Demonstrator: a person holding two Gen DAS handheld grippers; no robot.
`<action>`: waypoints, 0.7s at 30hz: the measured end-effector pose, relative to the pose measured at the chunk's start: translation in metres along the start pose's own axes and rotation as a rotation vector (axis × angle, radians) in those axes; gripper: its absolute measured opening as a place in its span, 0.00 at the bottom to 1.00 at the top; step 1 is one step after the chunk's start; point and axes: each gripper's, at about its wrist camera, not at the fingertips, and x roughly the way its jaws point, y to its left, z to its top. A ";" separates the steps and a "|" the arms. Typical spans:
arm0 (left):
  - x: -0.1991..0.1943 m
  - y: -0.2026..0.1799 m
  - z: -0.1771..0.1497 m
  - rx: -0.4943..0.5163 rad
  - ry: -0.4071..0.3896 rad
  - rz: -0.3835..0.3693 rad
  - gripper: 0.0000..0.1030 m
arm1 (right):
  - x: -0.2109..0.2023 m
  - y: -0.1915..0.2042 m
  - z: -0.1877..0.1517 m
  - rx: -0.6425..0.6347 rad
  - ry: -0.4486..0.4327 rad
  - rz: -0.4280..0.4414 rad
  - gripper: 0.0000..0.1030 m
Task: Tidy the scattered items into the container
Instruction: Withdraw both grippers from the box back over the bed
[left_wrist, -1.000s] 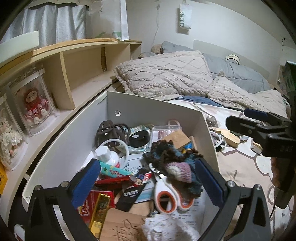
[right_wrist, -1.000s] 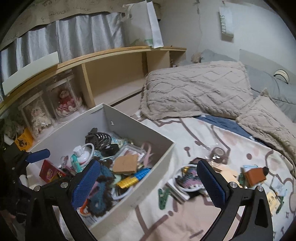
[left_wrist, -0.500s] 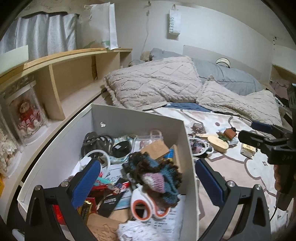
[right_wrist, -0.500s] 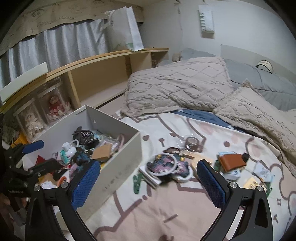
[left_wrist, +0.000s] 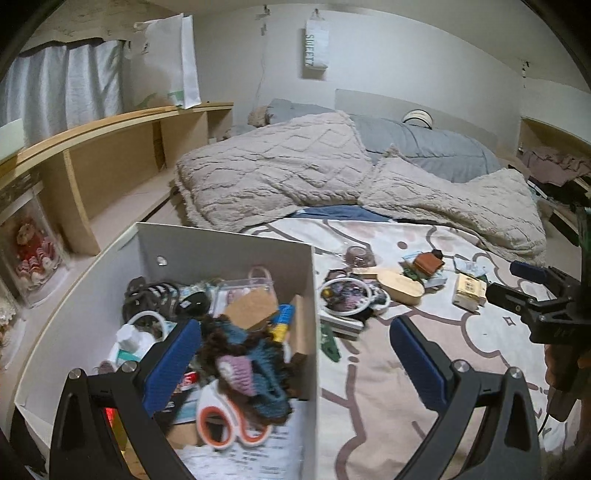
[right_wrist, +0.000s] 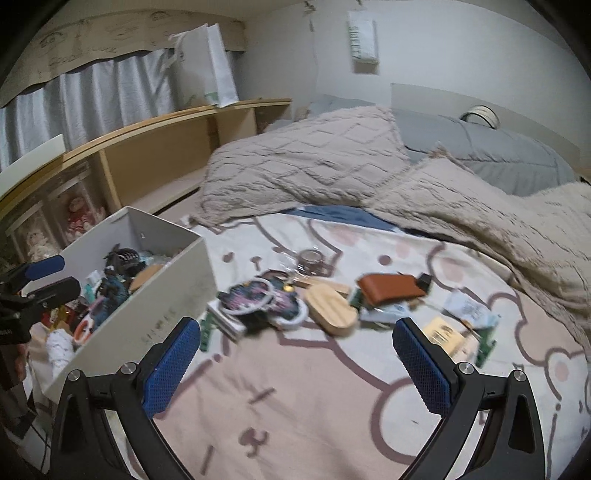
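Left wrist view: left gripper (left_wrist: 295, 354) hanging with jaws spread wide, gripping nothing, straddling box (left_wrist: 309, 332) right wall. Box sitting on bed (right_wrist: 314, 387), holding scissors (left_wrist: 229, 424) and yarn (left_wrist: 255, 373). Right gripper (right_wrist: 295, 365) likewise gaping, holding nothing, facing scattered items: wooden oval (right_wrist: 334, 308), brown case (right_wrist: 391, 288), hoop (right_wrist: 247, 301).

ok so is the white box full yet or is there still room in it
Nearly full. The white box is heaped with clutter: scissors and a knitted piece lie on top, near its rim. Only the far-left corner looks shallower.
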 end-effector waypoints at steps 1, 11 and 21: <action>0.002 -0.004 0.000 0.007 0.004 -0.005 1.00 | -0.002 -0.005 -0.003 0.010 -0.002 -0.008 1.00; 0.020 -0.040 -0.007 0.072 0.053 -0.047 1.00 | -0.013 -0.043 -0.028 0.072 0.001 -0.050 1.00; 0.034 -0.065 -0.015 0.101 0.074 -0.093 1.00 | -0.013 -0.067 -0.052 0.103 0.033 -0.091 1.00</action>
